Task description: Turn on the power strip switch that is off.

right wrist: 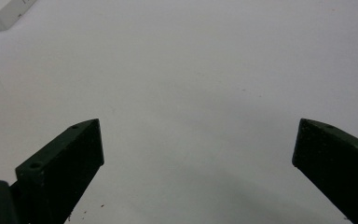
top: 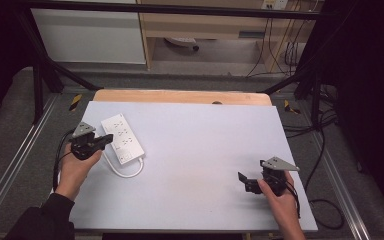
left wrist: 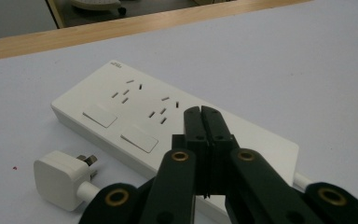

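**Two grippers, one power strip on a pale bench**

A white power strip (top: 123, 138) lies near the bench's (top: 205, 150) left edge, toward the far corner, its cord looping back to a white plug (left wrist: 61, 177) resting beside it. The left gripper (left wrist: 201, 112), held in a person's left hand (top: 77, 167), hovers over the strip's near end with jaws pressed together, gripping nothing. Near the right edge, the right gripper (right wrist: 198, 144) sits low over bare surface, jaws spread wide and empty, well apart from the strip.
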`<state>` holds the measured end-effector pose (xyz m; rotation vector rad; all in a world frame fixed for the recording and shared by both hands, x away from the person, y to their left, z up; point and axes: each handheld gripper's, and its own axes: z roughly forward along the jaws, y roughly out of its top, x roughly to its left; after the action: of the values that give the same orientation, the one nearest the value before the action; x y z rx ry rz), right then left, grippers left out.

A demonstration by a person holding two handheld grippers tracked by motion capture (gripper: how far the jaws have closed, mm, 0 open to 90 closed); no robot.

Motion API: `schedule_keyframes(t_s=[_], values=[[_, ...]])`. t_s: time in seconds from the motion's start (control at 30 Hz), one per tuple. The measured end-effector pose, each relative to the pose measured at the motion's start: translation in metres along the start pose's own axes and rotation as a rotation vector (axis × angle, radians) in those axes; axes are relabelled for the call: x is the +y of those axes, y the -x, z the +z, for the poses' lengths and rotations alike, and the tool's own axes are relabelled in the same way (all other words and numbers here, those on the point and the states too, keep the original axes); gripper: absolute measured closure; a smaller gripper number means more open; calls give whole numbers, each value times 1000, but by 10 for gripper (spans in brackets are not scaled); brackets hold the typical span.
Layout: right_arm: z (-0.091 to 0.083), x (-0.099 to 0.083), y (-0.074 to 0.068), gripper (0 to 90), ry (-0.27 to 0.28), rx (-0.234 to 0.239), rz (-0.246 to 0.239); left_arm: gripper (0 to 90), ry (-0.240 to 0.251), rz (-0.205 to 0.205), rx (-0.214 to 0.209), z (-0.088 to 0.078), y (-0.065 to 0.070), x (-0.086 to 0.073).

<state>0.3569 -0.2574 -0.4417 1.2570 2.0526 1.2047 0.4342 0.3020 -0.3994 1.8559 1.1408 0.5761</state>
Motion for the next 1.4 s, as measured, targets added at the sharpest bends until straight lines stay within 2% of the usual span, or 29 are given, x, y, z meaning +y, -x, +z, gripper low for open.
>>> schedule_keyframes(t_s=[0.57, 1.4], values=[[0, 0, 0, 24, 0, 0, 0, 899, -56, 4, -13, 16, 1, -10], [0, 0, 0, 24, -2, 1, -2, 899, -71, 8, -8, 25, 1, -18]])
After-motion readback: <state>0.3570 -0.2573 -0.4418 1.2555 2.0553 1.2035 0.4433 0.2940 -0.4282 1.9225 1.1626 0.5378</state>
